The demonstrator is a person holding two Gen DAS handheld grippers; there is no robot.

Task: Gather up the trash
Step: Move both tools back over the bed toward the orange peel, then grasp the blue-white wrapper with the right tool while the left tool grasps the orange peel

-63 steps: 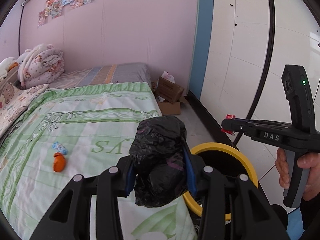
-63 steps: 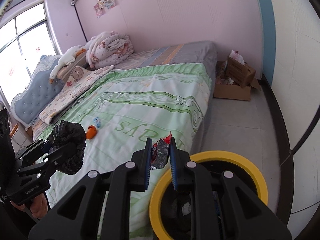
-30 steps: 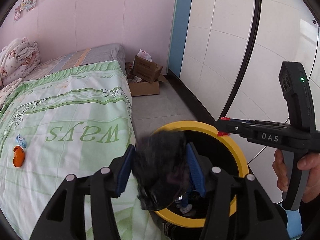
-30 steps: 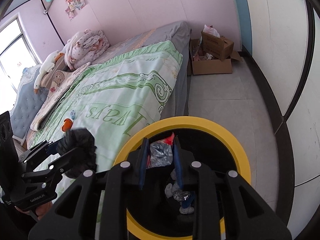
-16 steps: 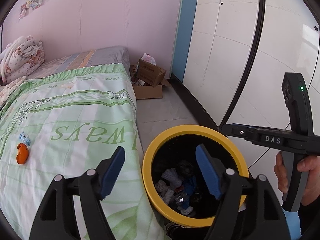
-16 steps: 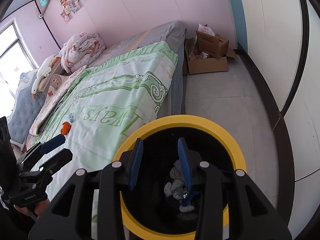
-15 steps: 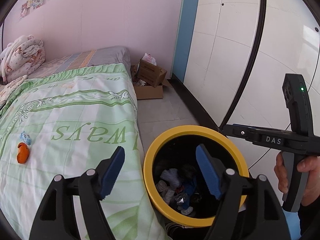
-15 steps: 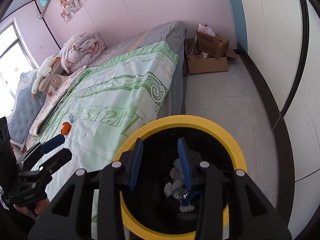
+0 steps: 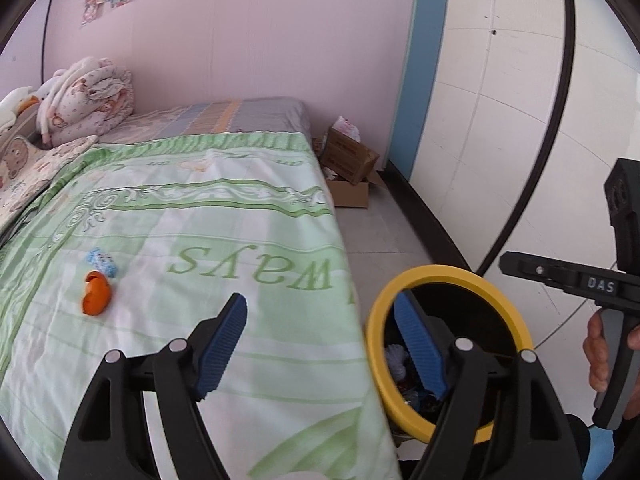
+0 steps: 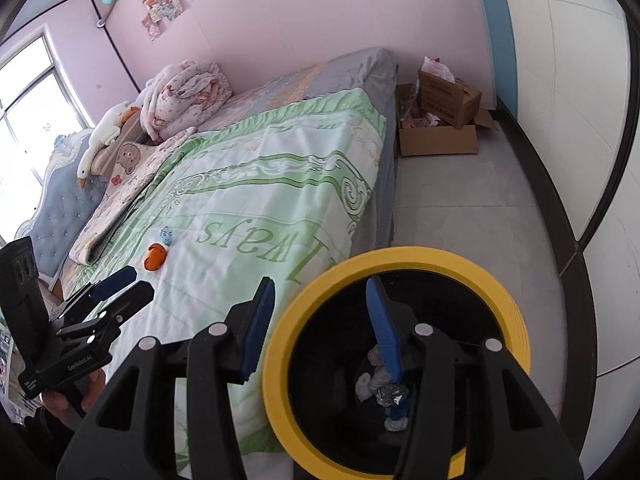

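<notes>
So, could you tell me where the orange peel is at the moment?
The orange peel lies on the green bedspread at the left of both views, just below a small blue wrapper and well away from the yellow-rimmed bin.

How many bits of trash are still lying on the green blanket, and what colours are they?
Orange: 1, the orange peel piece
Blue and white: 1, the small wrapper
Total: 2 on the green blanket
</notes>
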